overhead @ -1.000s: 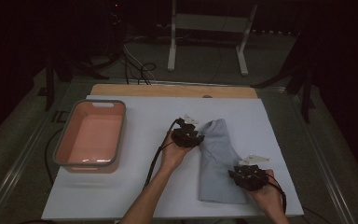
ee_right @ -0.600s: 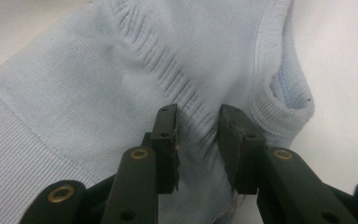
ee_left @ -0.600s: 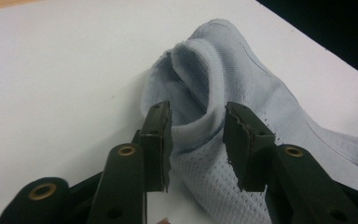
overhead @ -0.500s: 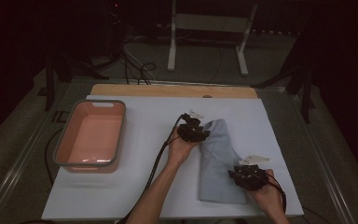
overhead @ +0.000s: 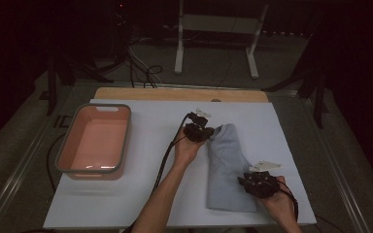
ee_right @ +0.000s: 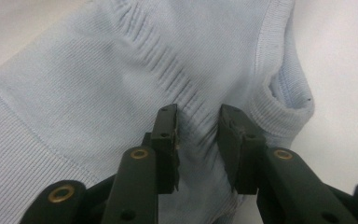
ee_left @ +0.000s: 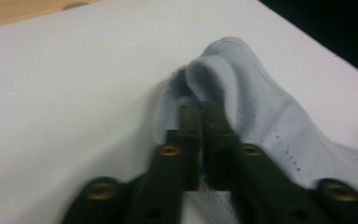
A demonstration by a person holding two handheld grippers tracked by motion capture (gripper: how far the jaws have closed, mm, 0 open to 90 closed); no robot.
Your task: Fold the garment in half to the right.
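Currently the folded pale blue knit garment [overhead: 230,167] lies right of centre on the white table [overhead: 141,194]. Left gripper [ee_left: 200,109] has just been closing, now pinching its far fold; right gripper [ee_right: 198,123] clamps bunched fabric (thin bite, likely to slip). Table's right edge is near; the pink tub [overhead: 96,138] sits well apart.

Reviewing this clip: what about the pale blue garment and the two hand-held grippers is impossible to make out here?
- High view: the jaws of the left hand-held gripper are hidden under its own body.
- High view: the right hand-held gripper covers part of the garment; its near edge is in shadow.
- Left gripper view: the closed jaws hide how much fabric is pinched.
- Right gripper view: picture edges cut off the garment; its type stays unclear.
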